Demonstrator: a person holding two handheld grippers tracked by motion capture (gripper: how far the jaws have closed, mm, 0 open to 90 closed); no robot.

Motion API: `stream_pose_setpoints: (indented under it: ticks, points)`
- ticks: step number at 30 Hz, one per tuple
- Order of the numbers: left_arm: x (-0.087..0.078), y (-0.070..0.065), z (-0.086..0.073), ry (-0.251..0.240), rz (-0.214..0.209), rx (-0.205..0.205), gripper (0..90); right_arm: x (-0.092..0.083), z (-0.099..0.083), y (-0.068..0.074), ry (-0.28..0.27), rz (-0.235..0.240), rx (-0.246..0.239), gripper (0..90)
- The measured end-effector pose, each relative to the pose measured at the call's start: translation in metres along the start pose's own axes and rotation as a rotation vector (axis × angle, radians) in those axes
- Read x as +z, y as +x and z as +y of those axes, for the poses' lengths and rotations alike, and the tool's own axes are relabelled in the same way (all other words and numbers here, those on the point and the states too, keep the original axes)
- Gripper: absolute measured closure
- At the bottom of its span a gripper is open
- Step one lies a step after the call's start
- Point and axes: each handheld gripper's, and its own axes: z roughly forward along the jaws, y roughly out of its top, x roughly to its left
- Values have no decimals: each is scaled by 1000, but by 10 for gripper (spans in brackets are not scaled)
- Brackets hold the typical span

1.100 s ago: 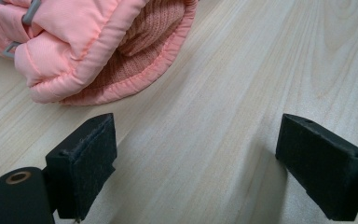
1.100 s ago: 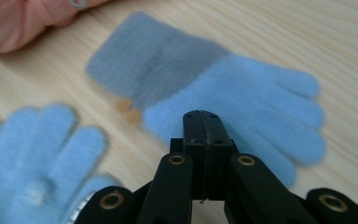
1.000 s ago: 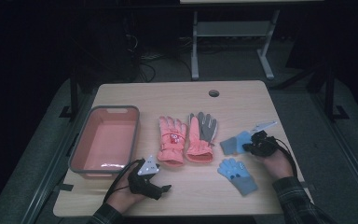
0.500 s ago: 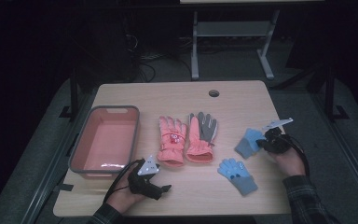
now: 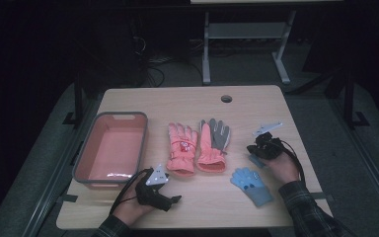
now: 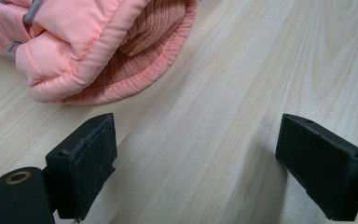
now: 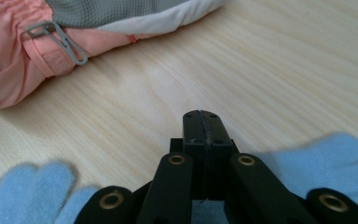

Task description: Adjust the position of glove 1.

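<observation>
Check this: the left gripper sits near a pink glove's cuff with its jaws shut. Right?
No: the left gripper has its jaws wide open, as the left gripper view shows. It does sit near the pink glove's cuff.

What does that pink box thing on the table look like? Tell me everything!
The pink rectangular plastic bin has a grey rim, rounded corners and shallow sloping walls. It looks smooth, with a small shine of light near its front wall. It sits flat and upright at the left side of the wooden table, open side up, with nothing inside. Nothing touches it but the table.
</observation>
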Motion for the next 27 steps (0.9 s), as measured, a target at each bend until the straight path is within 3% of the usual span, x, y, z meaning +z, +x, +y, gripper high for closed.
stream_pose_setpoints:
  ticks: [12,23,27]
  points:
    - [0,0,0,0,1,-1,116,-19,-31,-2,46,-14,28,897]
    - [-1,0,0,4,1,4,116,-44,-60,-14,48,-68,67,886]
    - [0,0,0,0,2,4,116,-52,-63,-17,18,-56,77,856]
